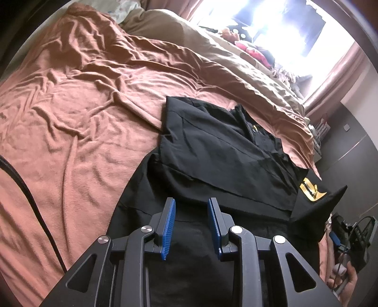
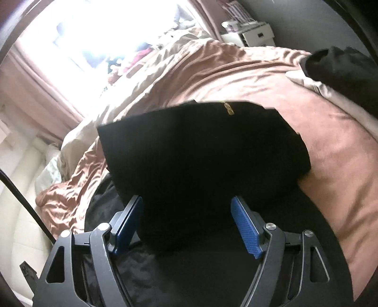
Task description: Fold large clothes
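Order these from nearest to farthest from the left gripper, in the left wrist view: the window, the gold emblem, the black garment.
1. black garment, directly under the left gripper
2. gold emblem, to the right on the garment
3. window, far off at upper right

A bed (image 1: 78,99) fills most of the room, covered by a wrinkled salmon-pink blanket (image 1: 70,132) with a tan duvet (image 1: 236,68) bunched along its far side. Behind it a window (image 1: 278,26) glares white with daylight, framed by pink curtains (image 1: 335,78). A white drawer unit (image 2: 255,34) stands against a grey wall (image 2: 302,21).
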`<state>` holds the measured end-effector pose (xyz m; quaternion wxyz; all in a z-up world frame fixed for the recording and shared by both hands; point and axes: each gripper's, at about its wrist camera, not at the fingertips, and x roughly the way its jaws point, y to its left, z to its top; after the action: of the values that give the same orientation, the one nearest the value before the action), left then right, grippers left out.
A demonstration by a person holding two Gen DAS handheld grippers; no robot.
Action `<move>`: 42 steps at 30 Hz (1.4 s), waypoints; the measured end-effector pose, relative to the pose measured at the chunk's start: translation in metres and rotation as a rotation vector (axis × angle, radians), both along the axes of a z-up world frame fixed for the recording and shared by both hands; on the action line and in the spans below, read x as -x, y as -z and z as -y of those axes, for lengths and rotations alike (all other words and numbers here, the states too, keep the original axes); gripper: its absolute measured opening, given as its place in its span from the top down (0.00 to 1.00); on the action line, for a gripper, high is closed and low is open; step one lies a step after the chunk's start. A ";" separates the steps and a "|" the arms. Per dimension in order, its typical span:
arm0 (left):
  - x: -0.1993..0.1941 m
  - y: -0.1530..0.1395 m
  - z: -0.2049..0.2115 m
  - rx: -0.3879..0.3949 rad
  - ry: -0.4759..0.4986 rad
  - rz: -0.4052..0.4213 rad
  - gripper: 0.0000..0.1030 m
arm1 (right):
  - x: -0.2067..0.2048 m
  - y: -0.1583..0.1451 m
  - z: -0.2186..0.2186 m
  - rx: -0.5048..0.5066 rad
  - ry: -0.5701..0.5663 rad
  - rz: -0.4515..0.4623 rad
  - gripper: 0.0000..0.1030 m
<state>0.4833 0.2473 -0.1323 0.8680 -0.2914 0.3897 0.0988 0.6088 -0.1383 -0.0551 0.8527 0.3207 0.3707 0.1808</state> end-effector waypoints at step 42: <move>-0.002 0.019 -0.022 0.017 -0.068 -0.058 0.71 | -0.087 0.115 0.050 0.109 0.052 -0.287 0.27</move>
<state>0.4850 0.2693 -0.1512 0.8500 -0.3088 0.4054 0.1333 0.6954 -0.1879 -0.1700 0.8114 0.3062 0.4896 0.0908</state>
